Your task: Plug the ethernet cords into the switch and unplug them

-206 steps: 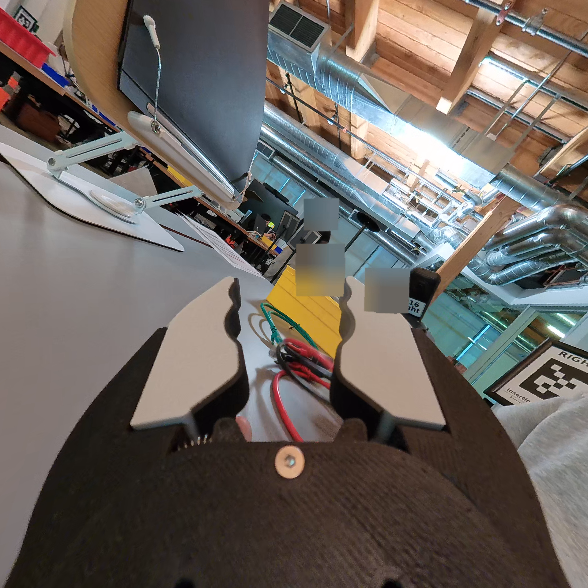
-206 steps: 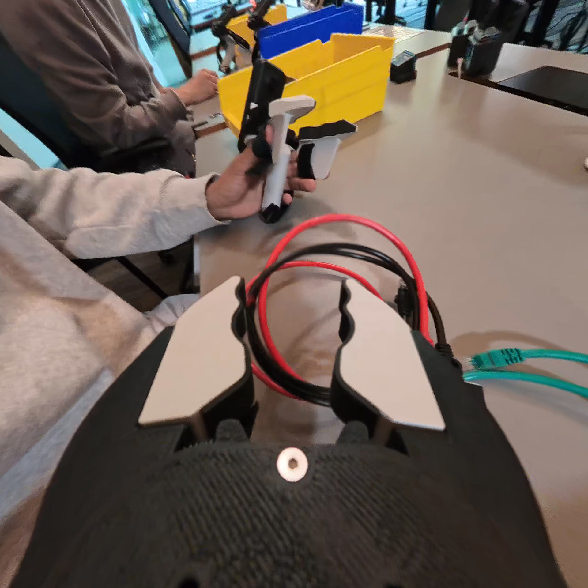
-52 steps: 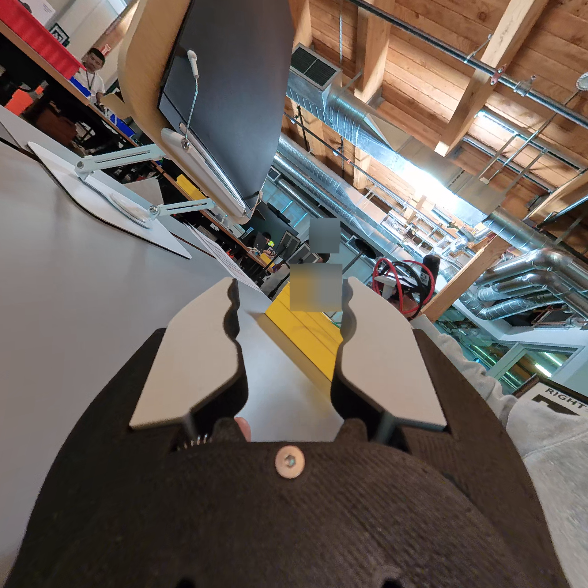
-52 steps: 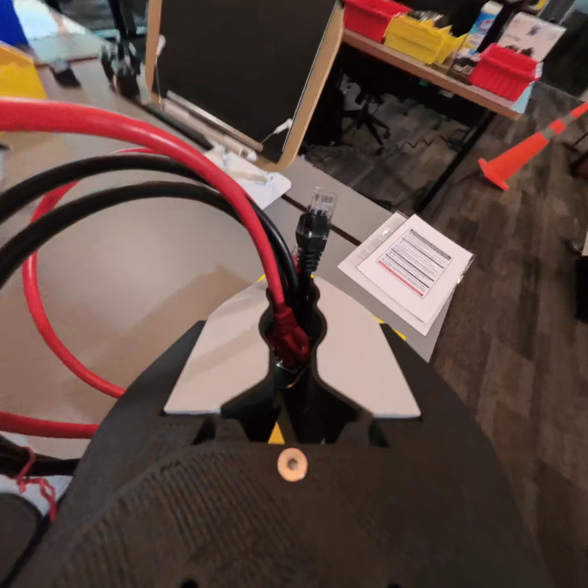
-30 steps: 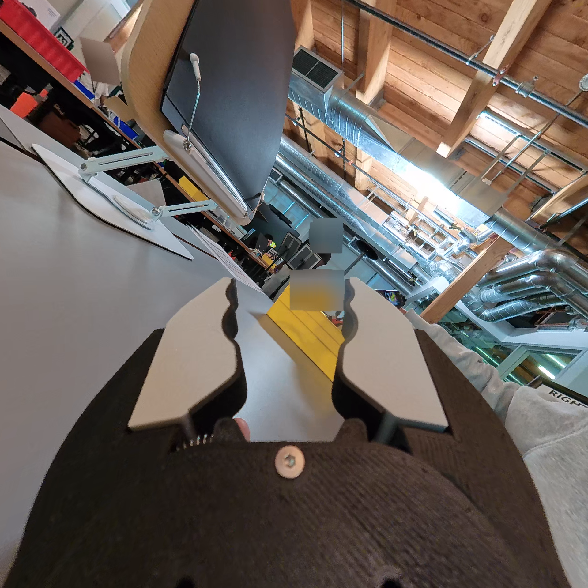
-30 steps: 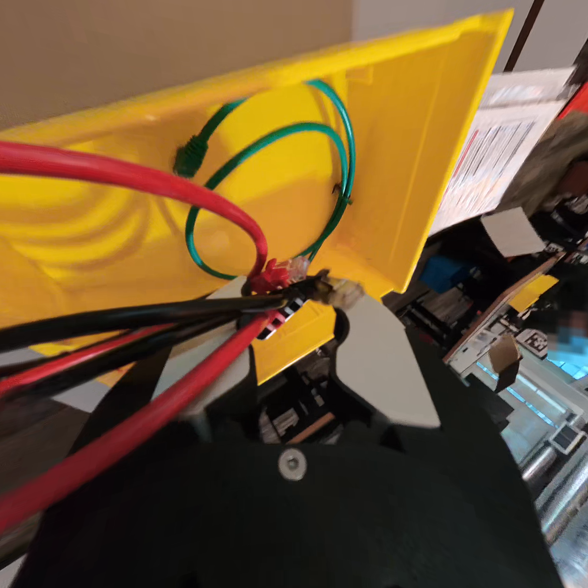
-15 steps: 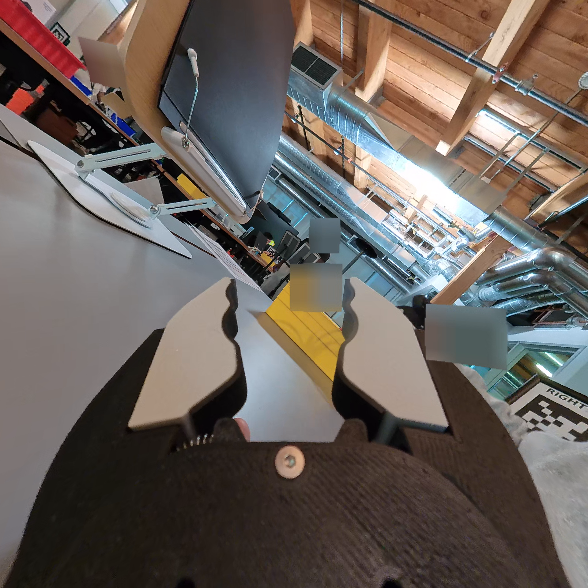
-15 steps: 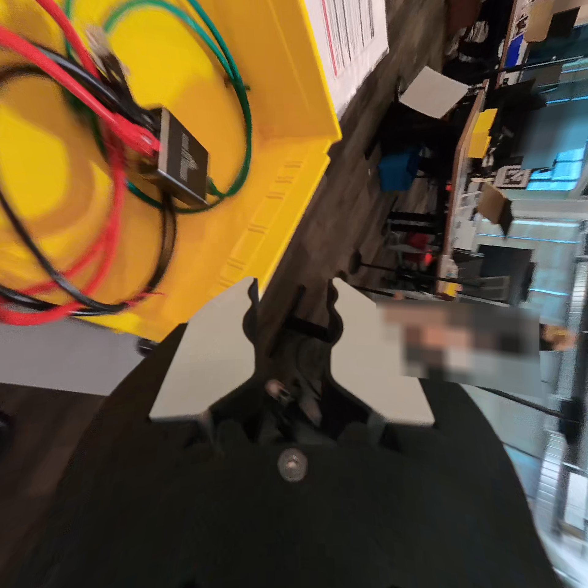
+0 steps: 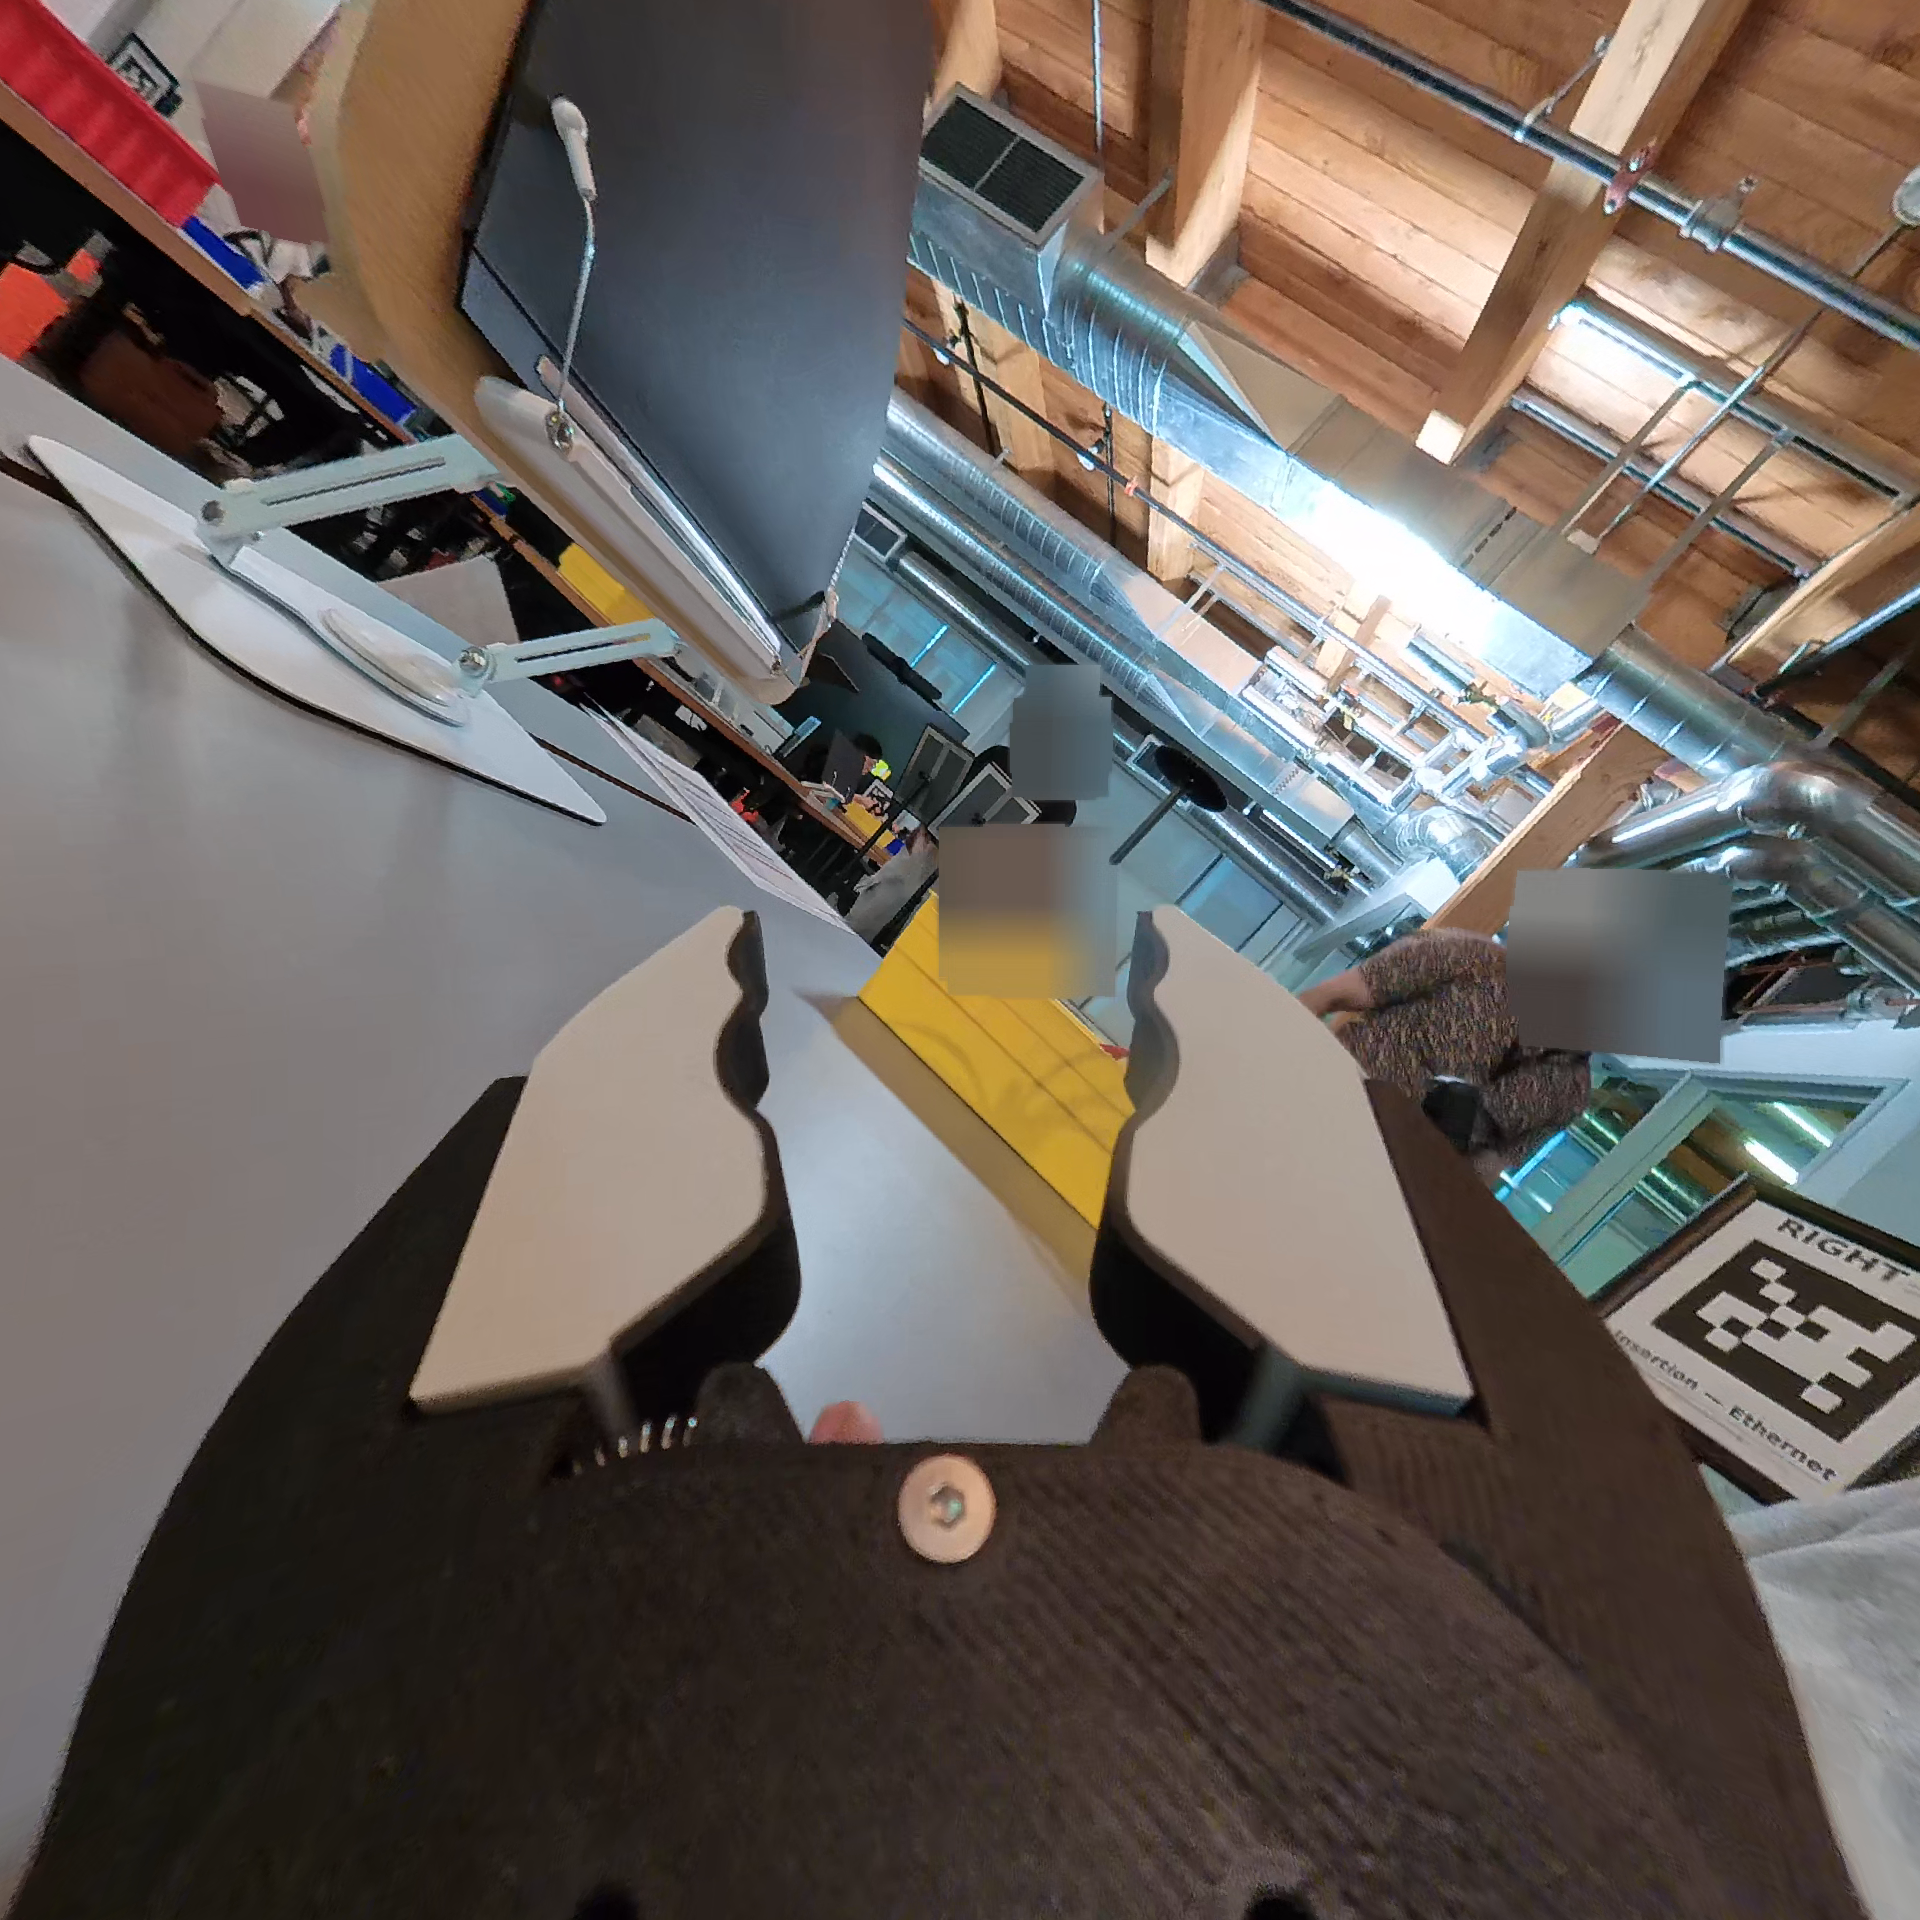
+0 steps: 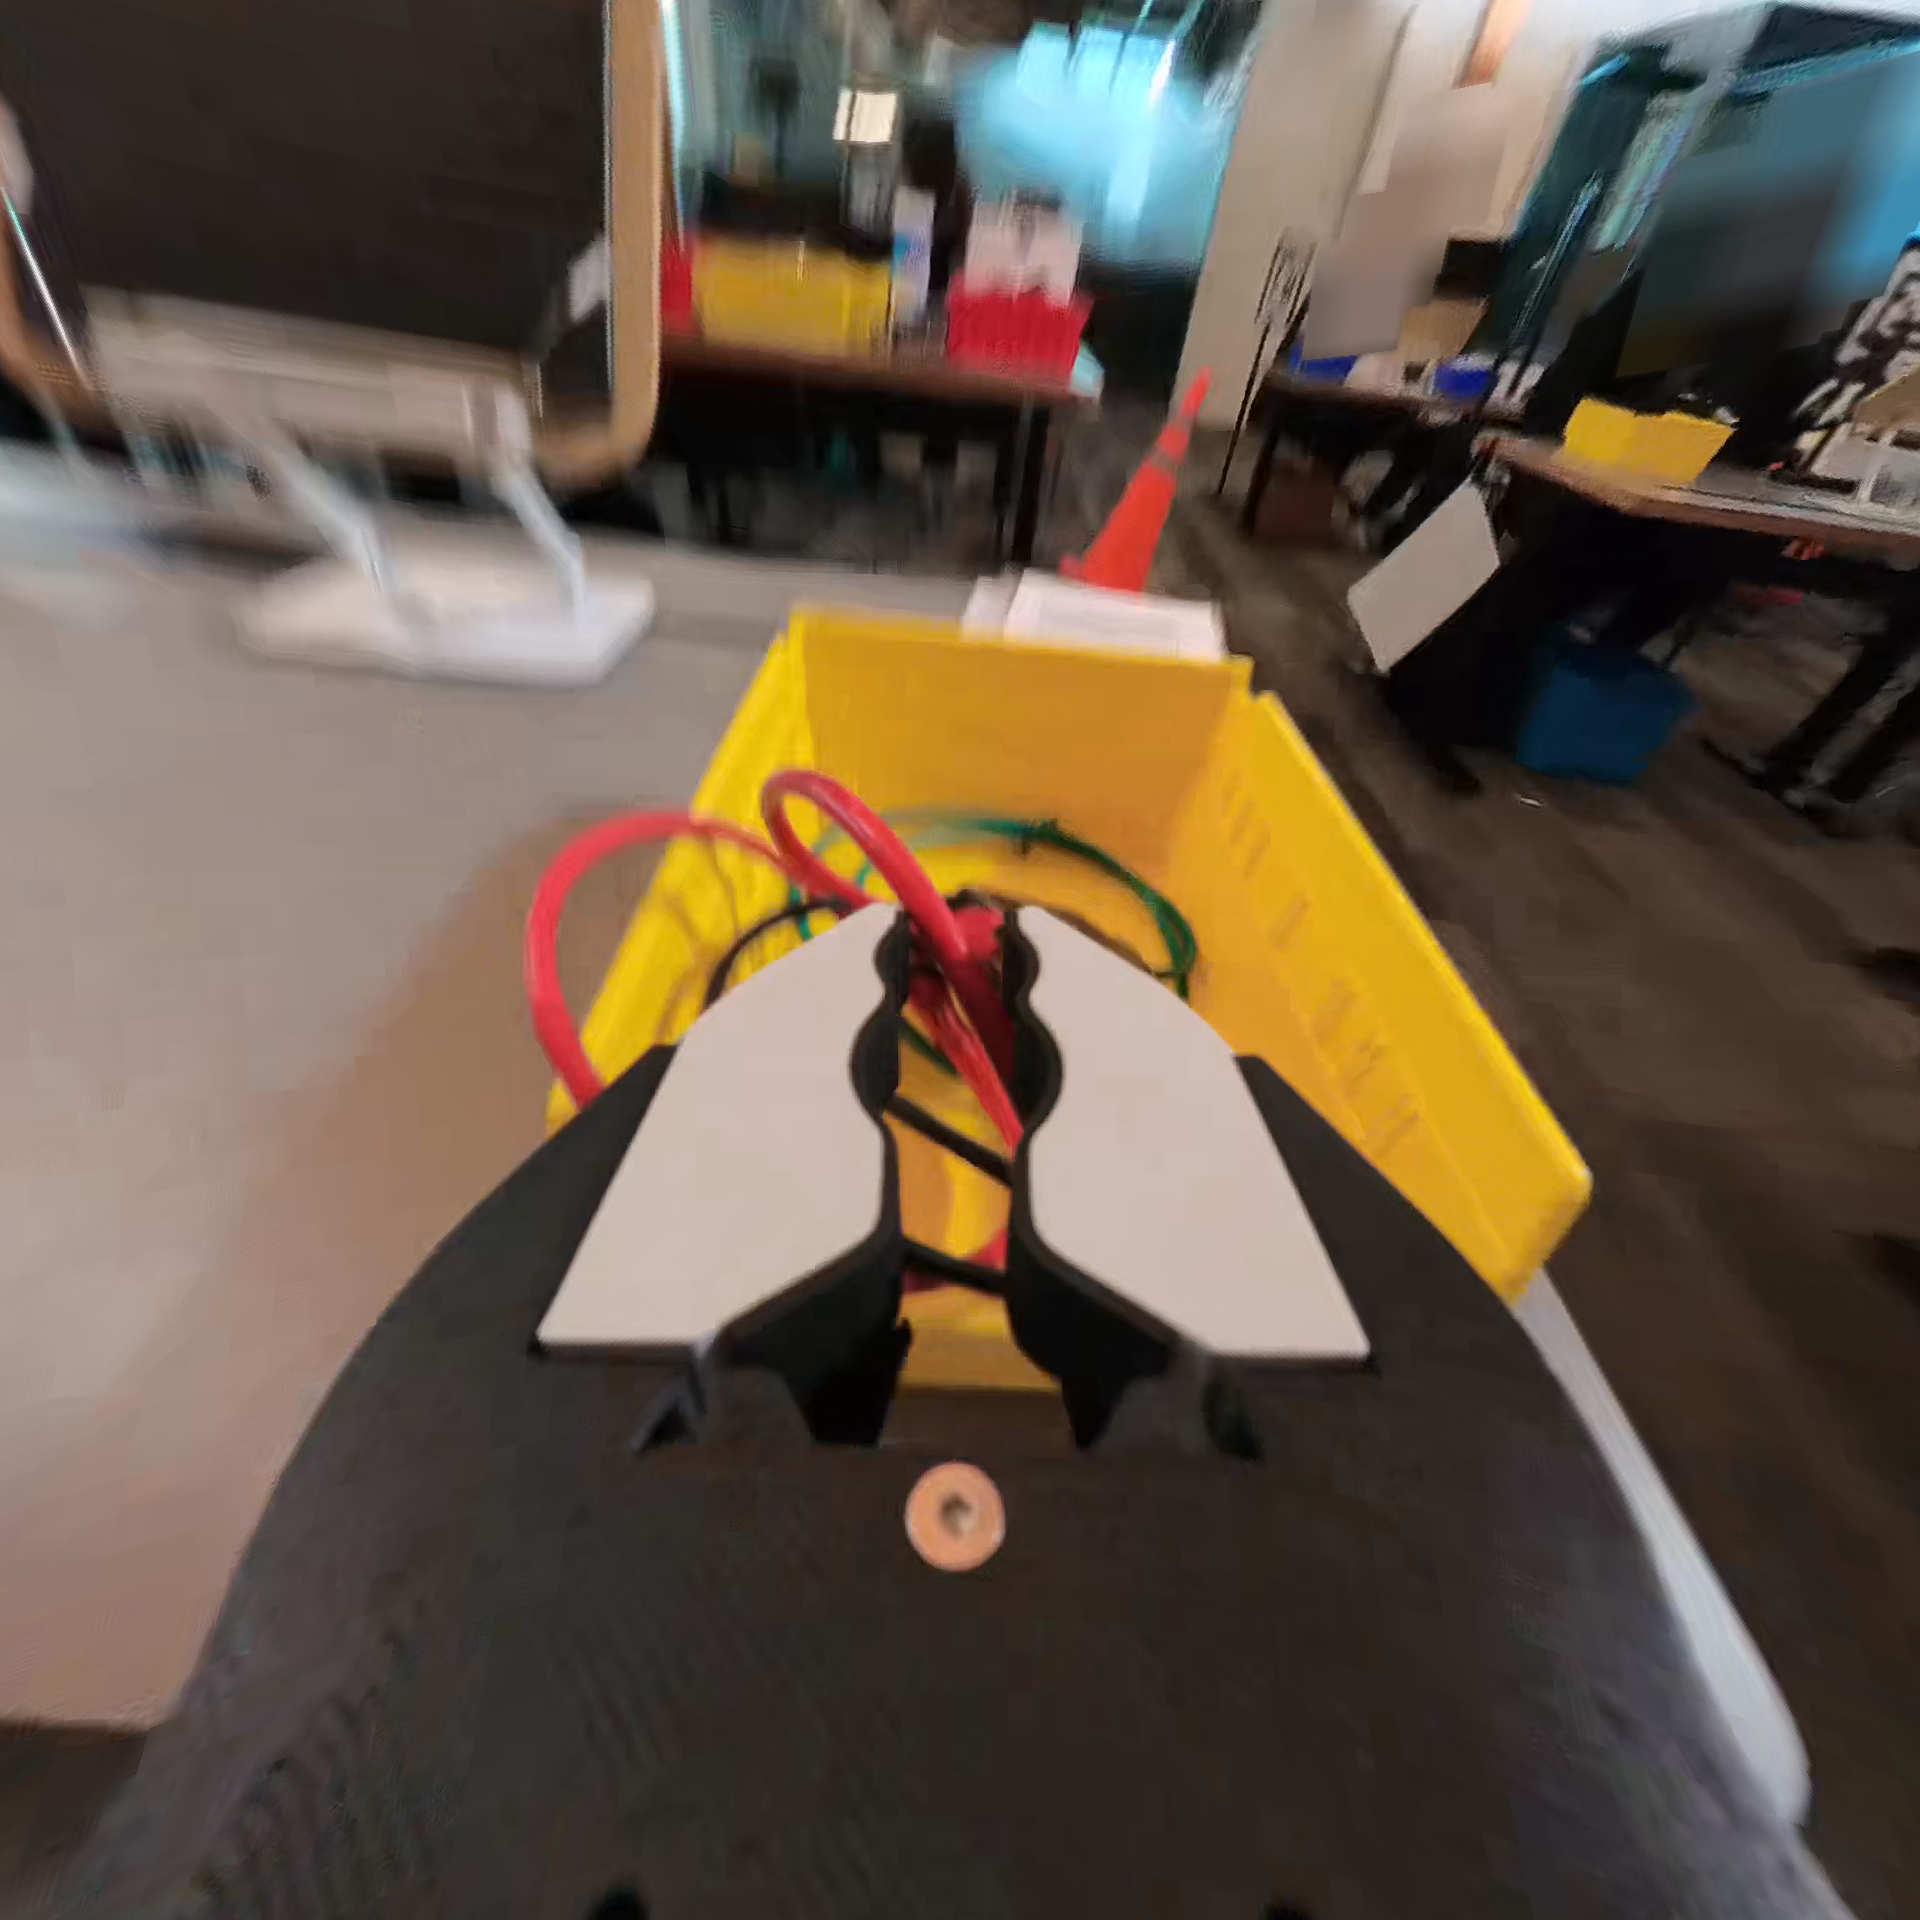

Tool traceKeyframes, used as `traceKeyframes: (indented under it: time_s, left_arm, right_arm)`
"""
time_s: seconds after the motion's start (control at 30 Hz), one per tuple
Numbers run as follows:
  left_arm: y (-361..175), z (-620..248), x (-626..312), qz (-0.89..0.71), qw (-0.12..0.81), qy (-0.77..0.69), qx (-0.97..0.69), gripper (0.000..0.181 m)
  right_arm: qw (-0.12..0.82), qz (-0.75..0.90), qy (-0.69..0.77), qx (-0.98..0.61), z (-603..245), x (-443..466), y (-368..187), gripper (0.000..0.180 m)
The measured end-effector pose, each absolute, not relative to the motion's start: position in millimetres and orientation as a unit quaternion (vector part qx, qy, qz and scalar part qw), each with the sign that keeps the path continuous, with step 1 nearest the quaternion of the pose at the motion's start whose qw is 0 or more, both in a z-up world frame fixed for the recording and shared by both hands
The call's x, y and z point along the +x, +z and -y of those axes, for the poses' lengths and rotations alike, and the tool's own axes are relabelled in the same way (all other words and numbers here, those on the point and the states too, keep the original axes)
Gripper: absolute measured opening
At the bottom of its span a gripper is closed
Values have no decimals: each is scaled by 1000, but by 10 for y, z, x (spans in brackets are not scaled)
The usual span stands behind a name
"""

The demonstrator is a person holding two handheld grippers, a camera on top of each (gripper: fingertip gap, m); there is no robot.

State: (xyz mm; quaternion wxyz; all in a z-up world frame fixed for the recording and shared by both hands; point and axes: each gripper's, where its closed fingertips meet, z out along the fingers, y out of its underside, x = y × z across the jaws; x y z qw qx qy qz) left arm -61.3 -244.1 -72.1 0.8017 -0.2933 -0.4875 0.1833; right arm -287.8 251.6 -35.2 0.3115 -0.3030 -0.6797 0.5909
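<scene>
The left tongs [image 9: 945, 935] gape empty above the table [image 9: 260, 987], the bin [image 9: 997, 1070] just beyond; the right tongs [image 10: 951, 925], nearly closed but gripping nothing discernible, hover over that bin, cords [image 10: 831, 831] coiled inside, the switch unseen; packing away seems finished, so withdrawing likely remains.

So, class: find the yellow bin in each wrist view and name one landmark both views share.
Left wrist view: the yellow bin shows as a strip between the open fingers, at centre.
Right wrist view: it fills the centre, just beyond the fingertips, holding red, green and black cords.
Shared landmark: the dark wood-edged board on its white stand.
</scene>
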Motion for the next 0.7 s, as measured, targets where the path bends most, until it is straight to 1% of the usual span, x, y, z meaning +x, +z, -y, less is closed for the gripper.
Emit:
traceKeyframes:
  time_s: [0.1, 0.17, 0.2, 0.23, 0.33, 0.5, 0.6, 0.7]
  left_arm:
    - [-716, 2370, -625, 482, 800, 176, -310, 66]
    - [-716, 2320, -642, 480, 796, 175, -325, 65]
    - [-717, 2290, -659, 479, 793, 173, -333, 64]
    - [-718, 2258, -680, 477, 791, 172, -342, 63]
    - [-707, 2140, -766, 468, 784, 176, -368, 62]
    - [-694, 1859, -929, 442, 763, 191, -432, 60]
    - [-786, 1689, -1035, 451, 726, 183, -486, 52]
    - [-887, 1601, -1152, 464, 668, 217, -540, 48]
  right_arm:
    - [316, 606, 659, -315, -2883, -2864, -26, 10]
    - [312, 563, 684, -344, -3098, -2870, -13, 7]
    - [292, 566, 688, -347, -3102, -2856, -61, 8]
    - [281, 578, 680, -352, -3090, -2855, -137, 13]
    - [319, 628, 607, -367, -3107, -2907, -399, 14]
    - [447, 710, 435, -327, -3161, -2899, -674, 11]
    - [463, 742, 378, -304, -3144, -2845, -835, 13]
    - [448, 762, 364, -295, -3115, -2772, -992, 11]
